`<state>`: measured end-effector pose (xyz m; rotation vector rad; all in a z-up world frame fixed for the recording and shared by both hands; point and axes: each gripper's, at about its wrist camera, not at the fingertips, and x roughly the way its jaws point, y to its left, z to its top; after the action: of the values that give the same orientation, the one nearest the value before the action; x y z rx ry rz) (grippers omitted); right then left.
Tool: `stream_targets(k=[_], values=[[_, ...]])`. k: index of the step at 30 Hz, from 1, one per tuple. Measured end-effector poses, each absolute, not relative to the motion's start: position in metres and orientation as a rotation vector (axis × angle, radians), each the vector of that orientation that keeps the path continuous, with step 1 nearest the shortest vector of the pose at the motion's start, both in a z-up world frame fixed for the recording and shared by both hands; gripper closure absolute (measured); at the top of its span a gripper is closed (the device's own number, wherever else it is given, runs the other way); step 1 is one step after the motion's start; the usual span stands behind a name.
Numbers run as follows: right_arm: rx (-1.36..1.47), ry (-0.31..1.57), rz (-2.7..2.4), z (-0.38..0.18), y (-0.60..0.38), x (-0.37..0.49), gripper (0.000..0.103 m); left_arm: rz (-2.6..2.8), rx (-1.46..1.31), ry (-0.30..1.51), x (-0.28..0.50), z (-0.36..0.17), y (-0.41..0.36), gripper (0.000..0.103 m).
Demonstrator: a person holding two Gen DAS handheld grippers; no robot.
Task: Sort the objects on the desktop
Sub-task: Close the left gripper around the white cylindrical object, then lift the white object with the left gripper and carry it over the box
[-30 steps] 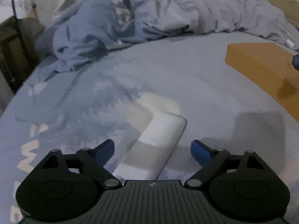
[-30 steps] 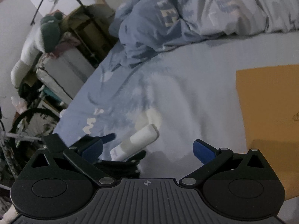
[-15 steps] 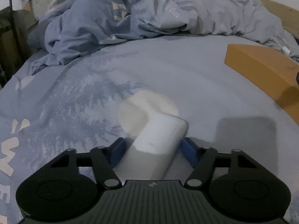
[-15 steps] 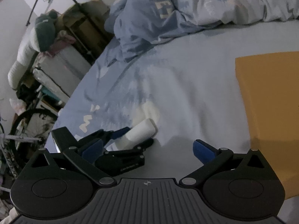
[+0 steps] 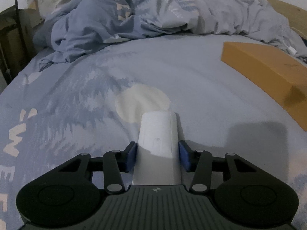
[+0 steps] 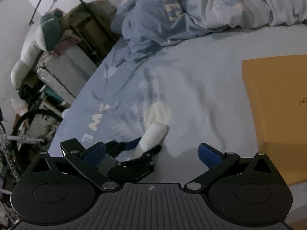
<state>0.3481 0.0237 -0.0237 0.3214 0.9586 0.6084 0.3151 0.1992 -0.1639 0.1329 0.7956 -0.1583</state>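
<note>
While the white cylindrical case [image 5: 157, 134] lies on the bed [image 5: 191, 76] near its left edge, over a pale round patch on the sheet, the left gripper [image 5: 157, 157] has just closed its blue fingers [image 5: 131, 157] against its sides. Further right, the right gripper [image 6: 151, 153] hangs wide open, holding nothing, beside an orange box [image 6: 276, 111]. A crumpled duvet [image 5: 153, 13] heaps along the far edge.

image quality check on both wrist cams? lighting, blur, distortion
Left wrist: dim, bluish; bed sheet bows with fisheye; white case sharp, dark shadow right of it. Right wrist: equally dim; shelf clutter soft and grainy; orange box edges curve.
</note>
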Motion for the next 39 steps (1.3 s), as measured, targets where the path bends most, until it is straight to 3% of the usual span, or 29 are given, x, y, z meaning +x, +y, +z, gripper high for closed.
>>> stream_targets(k=[12,26,39], values=[[0.258,0.928,0.623,0.019,0.013,0.298,0.0,-0.128,0.067,0.809,0.245,-0.144,0.198,0.053],[0.245,0.821,0.651,0.09,-0.027,0.205,0.0,-0.081,0.016,0.649,0.164,-0.036,0.188,0.053],[0.229,0.686,0.624,0.14,-0.101,0.125,0.0,-0.152,0.044,0.504,0.111,0.033,0.122,0.053]])
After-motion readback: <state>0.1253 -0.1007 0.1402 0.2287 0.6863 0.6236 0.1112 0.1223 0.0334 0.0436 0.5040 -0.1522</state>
